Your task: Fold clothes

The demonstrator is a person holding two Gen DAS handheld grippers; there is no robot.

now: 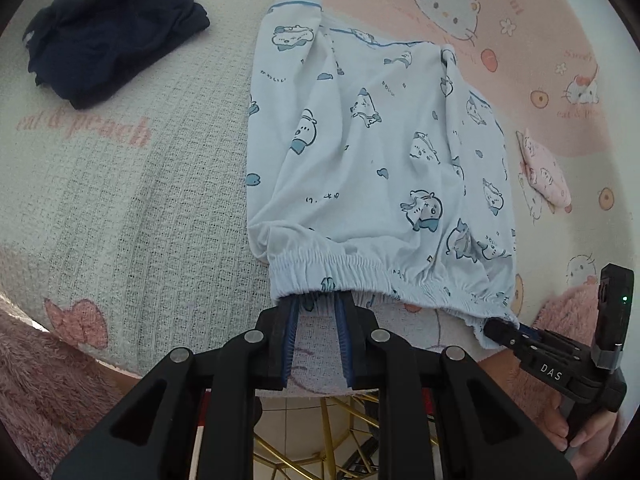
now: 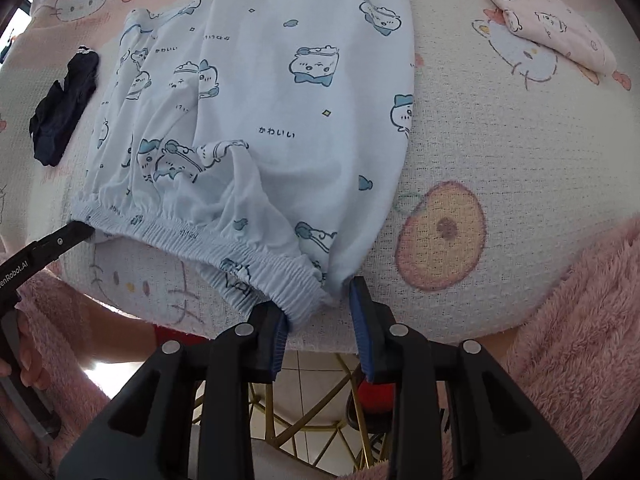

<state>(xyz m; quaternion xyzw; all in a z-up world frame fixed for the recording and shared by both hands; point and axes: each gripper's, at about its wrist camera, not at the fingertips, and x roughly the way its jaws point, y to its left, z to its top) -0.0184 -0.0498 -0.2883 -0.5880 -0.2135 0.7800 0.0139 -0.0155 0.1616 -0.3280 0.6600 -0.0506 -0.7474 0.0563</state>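
Both waistband corners of the blue shorts [image 1: 372, 152] are being handled: left gripper [image 1: 318, 306] clamped, right gripper [image 2: 320, 304] apart; regripping is judged needed before folding.

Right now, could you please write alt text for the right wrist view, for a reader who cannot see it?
Light blue cartoon-print shorts lie on a cat-patterned blanket, with the right gripper open around the elastic waistband's near corner. The left gripper meets the waistband's far end; a dark garment and a folded pink cloth lie beside the shorts.
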